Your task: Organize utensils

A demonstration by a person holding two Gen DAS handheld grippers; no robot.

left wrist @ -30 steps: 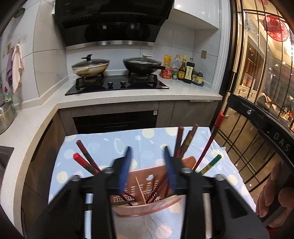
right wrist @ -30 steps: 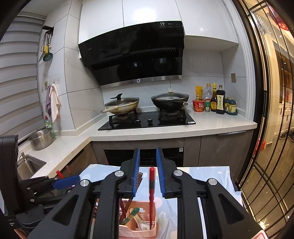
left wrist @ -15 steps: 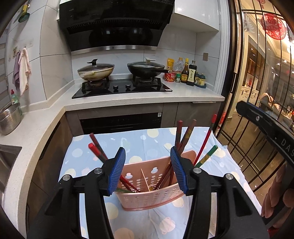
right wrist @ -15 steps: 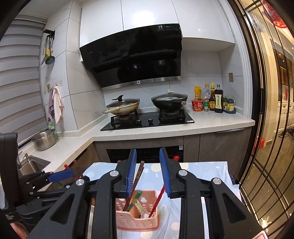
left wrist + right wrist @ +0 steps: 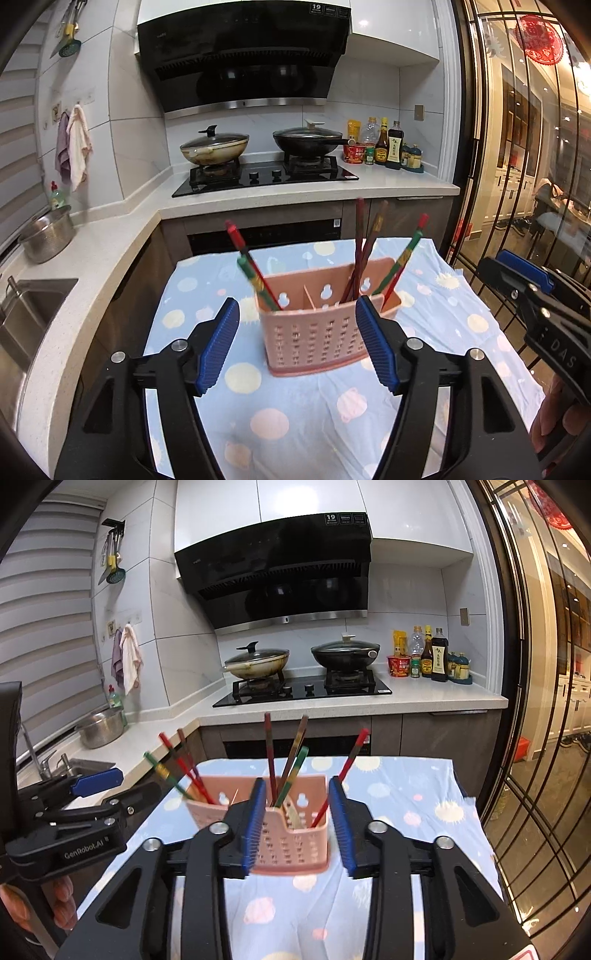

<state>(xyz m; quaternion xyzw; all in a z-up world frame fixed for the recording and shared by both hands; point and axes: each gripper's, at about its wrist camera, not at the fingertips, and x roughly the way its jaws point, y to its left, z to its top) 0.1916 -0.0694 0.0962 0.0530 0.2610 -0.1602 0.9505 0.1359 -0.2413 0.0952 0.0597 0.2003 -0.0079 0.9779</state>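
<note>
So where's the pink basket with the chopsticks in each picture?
Left wrist view: the pink basket stands at the centre, on the spotted cloth, between the open fingers of the left gripper.
Right wrist view: the basket is low at the centre, between the right gripper fingers.
Shared landmark: the black wok behind.

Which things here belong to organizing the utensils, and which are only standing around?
Belong to the job:
pink perforated plastic utensil basket
red and green chopsticks
dark brown chopsticks

Standing around:
two lidded woks
sauce bottles
steel pot
dotted blue tablecloth
</note>
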